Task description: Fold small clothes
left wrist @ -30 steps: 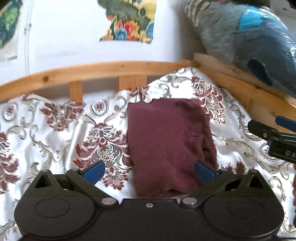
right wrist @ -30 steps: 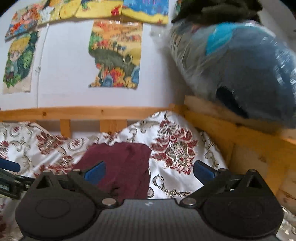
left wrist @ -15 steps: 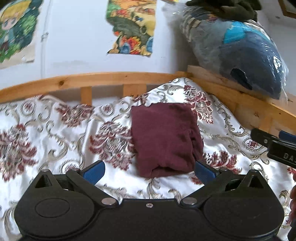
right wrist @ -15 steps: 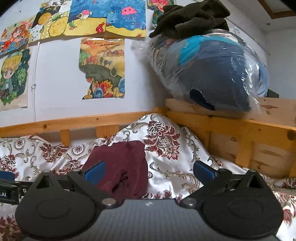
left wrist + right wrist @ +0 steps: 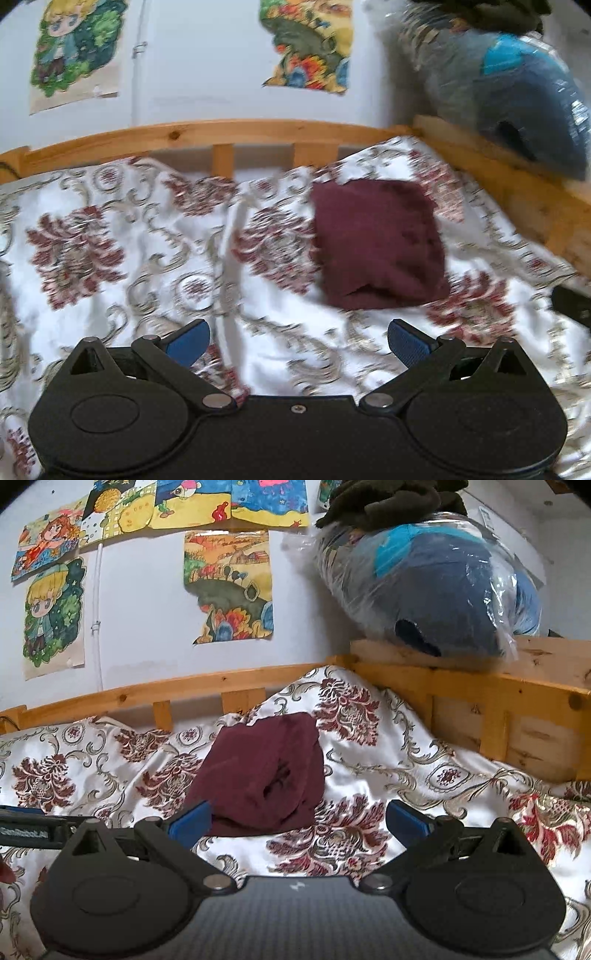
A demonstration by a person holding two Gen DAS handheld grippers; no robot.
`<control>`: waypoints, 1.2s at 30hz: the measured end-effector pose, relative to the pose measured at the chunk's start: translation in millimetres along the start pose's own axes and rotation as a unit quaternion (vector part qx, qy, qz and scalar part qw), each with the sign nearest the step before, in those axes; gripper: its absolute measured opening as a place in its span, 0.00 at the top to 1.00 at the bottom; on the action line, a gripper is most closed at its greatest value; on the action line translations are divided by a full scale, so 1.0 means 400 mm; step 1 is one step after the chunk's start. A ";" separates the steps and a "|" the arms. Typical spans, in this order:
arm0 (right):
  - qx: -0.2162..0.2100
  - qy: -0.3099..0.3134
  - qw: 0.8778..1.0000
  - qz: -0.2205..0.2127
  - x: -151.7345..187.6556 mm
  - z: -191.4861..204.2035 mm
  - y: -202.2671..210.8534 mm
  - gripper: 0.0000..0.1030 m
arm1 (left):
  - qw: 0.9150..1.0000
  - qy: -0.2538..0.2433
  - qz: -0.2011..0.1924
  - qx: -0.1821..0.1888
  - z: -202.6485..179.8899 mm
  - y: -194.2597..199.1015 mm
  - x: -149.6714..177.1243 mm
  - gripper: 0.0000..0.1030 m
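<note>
Left wrist view: maroon garment (image 5: pixel 376 243) folded square, both tongs (image 5: pixel 297 338) (image 5: pixel 297 818) released, empty.

Pale wall (image 5: pixel 147 620) with drawings (image 5: pixel 229 587), wooden bed rail (image 5: pixel 184 688), floral bedspread (image 5: pixel 369 768)

Floral bedspread (image 5: pixel 369 760) on wooden bed frame (image 5: pixel 480 686). Bagged blue plush (image 5: pixel 443 590) sits on headboard, drawings (image 5: pixel 229 587) taped to wall.
</note>
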State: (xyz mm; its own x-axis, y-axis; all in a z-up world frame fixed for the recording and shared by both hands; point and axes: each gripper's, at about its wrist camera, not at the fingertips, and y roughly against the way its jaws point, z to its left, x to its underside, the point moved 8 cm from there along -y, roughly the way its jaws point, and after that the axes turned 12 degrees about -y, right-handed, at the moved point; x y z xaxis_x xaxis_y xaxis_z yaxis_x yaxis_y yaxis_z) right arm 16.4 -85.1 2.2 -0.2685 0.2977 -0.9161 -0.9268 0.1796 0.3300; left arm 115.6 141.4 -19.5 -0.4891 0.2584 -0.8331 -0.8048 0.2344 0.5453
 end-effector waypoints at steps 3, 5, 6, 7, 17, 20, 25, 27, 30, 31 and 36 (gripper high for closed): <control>0.002 0.006 1.000 0.010 0.013 0.005 -0.013 0.00 | 1.000 0.007 0.020 -0.009 0.007 -0.017 0.024 0.01; 0.001 0.009 1.000 0.019 0.023 0.010 -0.024 0.00 | 0.999 0.015 0.031 -0.005 0.008 -0.023 0.037 0.01; 0.002 0.010 1.000 0.021 0.027 0.012 -0.027 0.00 | 0.999 0.017 0.034 -0.005 0.009 -0.025 0.041 0.01; 0.003 0.011 1.000 0.022 0.029 0.014 -0.030 0.00 | 0.999 0.017 0.034 -0.005 0.010 -0.025 0.042 0.01; 0.004 -0.003 1.000 0.011 0.019 0.002 -0.022 0.00 | 1.000 0.009 0.025 -0.010 0.001 -0.013 0.044 0.01; 0.003 -0.005 1.000 0.010 0.018 0.001 -0.022 0.00 | 1.000 0.011 0.025 -0.009 0.000 -0.011 0.046 0.01; 0.006 -0.015 1.000 0.008 0.014 -0.009 -0.017 0.00 | 0.999 0.023 0.027 -0.004 -0.001 -0.012 0.049 0.01; 0.009 -0.018 1.000 0.009 0.014 -0.012 -0.017 0.00 | 0.999 0.023 0.027 -0.005 -0.002 -0.012 0.050 0.01; 0.011 -0.017 1.000 0.009 0.015 -0.015 -0.017 0.00 | 0.999 0.025 0.025 -0.006 0.000 -0.011 0.050 0.01; 0.011 -0.017 1.000 0.009 0.016 -0.014 -0.018 0.00 | 0.999 0.026 0.024 -0.006 0.001 -0.010 0.049 0.01; 0.009 -0.010 1.000 0.012 0.019 -0.009 -0.020 0.00 | 0.999 0.030 0.025 -0.014 0.007 -0.012 0.050 0.01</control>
State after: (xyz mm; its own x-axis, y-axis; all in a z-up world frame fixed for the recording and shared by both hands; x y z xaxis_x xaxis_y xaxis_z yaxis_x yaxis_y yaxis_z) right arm 20.6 -87.6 -8.3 -0.2841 0.3214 -0.9033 -0.9152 0.1899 0.3554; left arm 110.6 148.2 -38.3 -0.5474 0.2115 -0.8097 -0.7877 0.1963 0.5839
